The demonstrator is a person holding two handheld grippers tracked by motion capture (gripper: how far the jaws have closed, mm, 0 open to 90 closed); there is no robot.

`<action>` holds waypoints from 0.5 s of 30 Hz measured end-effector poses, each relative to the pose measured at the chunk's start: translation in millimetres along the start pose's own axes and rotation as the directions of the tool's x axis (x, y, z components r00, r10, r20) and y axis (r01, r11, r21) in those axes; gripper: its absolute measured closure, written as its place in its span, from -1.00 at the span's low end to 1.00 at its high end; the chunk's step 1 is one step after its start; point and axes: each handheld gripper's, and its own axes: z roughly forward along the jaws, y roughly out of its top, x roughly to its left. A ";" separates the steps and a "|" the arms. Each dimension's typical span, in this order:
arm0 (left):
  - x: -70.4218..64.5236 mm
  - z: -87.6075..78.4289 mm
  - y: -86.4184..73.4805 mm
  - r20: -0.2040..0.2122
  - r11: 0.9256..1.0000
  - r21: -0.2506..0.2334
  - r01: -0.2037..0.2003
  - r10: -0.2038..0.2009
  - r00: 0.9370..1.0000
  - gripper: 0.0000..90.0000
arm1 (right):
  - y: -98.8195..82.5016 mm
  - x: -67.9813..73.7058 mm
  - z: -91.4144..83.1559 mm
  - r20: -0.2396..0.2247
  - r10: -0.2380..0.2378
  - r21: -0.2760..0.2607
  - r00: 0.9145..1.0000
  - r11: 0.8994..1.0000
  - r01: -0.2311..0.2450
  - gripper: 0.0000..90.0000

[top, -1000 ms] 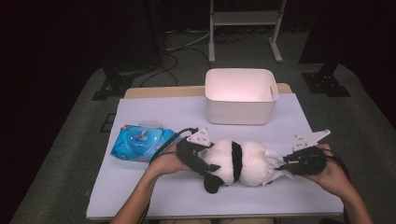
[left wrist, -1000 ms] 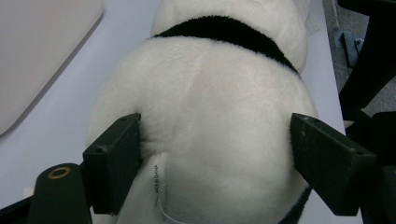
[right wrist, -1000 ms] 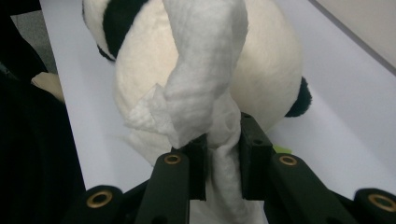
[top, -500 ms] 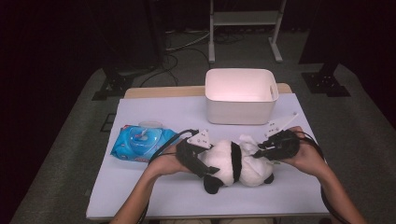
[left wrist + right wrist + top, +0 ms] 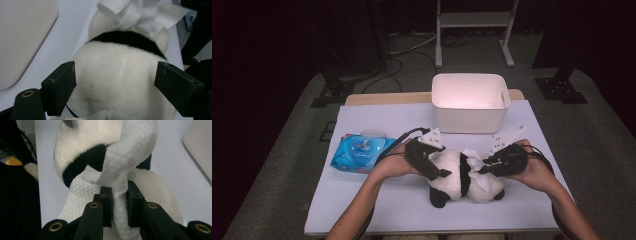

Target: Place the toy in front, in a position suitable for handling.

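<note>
A black-and-white panda plush [image 5: 452, 172] lies on the white table. My left gripper [image 5: 438, 167] holds it from the left. In the left gripper view the jaws stand wide and press either side of the white body [image 5: 120, 82]. My right gripper [image 5: 484, 167] comes from the right and is shut on a white wet wipe [image 5: 130, 152]. Its jaws have just closed a little tighter on the wipe. The wipe drapes over the plush's black band and white fur [image 5: 82, 142]. Bunched wipe [image 5: 140, 12] also sits at the far end of the plush.
A white plastic bin [image 5: 469, 102] stands just behind the plush. A blue pack of wet wipes [image 5: 362, 152] lies to the left of my left hand. Bare table [image 5: 377, 210] runs along the front edge. A metal stand [image 5: 472, 20] is on the floor beyond.
My right gripper has moved left with the wipe, from the plush's right end onto its body. The left gripper and the plush have stayed in place.
</note>
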 end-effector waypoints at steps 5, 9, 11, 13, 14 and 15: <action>-2.1 6.8 -4.8 0.032 1.000 -0.017 0.016 -0.015 0.999 -0.52 | -8.6 1.3 -10.2 0.001 0.005 -0.024 1.000 1.000 -0.005 0.72; -3.5 7.1 -10.2 0.037 0.999 -0.032 0.034 -0.033 0.999 -0.51 | -24.7 -2.1 -22.8 0.016 0.053 -0.043 0.998 0.998 -0.052 0.72; -4.6 7.1 -11.6 0.039 0.999 -0.038 0.034 -0.032 0.999 -0.51 | -35.0 -5.4 -27.9 0.015 0.082 -0.059 0.997 0.995 -0.081 0.71; -6.9 7.3 -12.4 0.035 0.998 -0.045 0.035 -0.033 0.999 -0.51 | -44.5 -8.9 -32.6 0.018 0.106 -0.072 0.994 0.992 -0.104 0.71; -7.8 7.6 -13.1 0.036 0.998 -0.048 0.037 -0.035 0.999 -0.51 | -49.0 -10.9 -34.5 0.015 0.117 -0.081 0.993 0.990 -0.115 0.71; -9.0 8.0 -14.2 0.033 0.998 -0.054 0.042 -0.040 0.999 -0.51 | -53.0 -12.6 -35.9 0.015 0.133 -0.087 0.991 0.987 -0.131 0.71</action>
